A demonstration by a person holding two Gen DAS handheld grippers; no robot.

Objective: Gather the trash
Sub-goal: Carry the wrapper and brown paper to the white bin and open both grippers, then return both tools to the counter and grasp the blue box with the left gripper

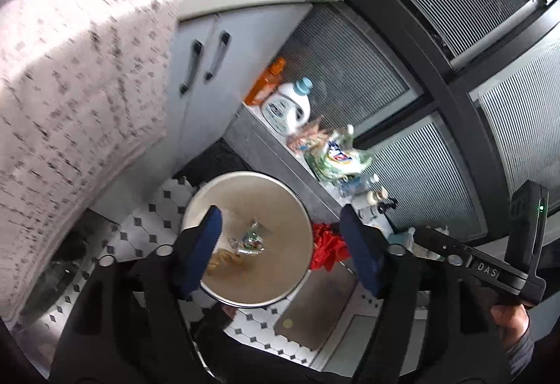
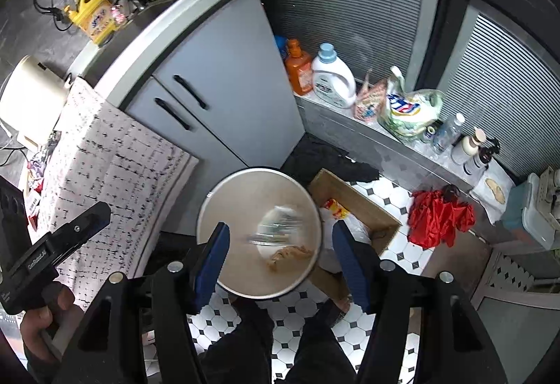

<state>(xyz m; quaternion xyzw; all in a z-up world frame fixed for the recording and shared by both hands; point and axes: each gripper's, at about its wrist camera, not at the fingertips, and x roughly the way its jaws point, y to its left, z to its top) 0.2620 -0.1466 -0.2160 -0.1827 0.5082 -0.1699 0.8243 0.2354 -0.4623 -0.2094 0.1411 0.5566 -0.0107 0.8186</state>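
1. The left gripper is at the bottom of the left wrist view. Its blue fingers stand wide apart and hold nothing.
2. Under it, in the middle of the view, sits a round bin on the black and white tiled floor.
3. Inside the bin lie a shiny crumpled wrapper and a brown crumpled piece just below it in the frame.
4. The right gripper is at the bottom of the right wrist view. Its blue fingers are also wide apart, and nothing is between them.
5. In this view the bin is in the middle again. A blurred shiny wrapper shows over the bin's inside. I cannot tell if it touches the bottom. The brown piece lies near the lower edge.
6. A cardboard box stands just right of the bin.
7. A red cloth lies on the floor at the right.
8. A white jug and an orange bottle stand on a ledge in the upper middle.
9. A white cloth with black marks hangs at the left, beside the grey cupboard.
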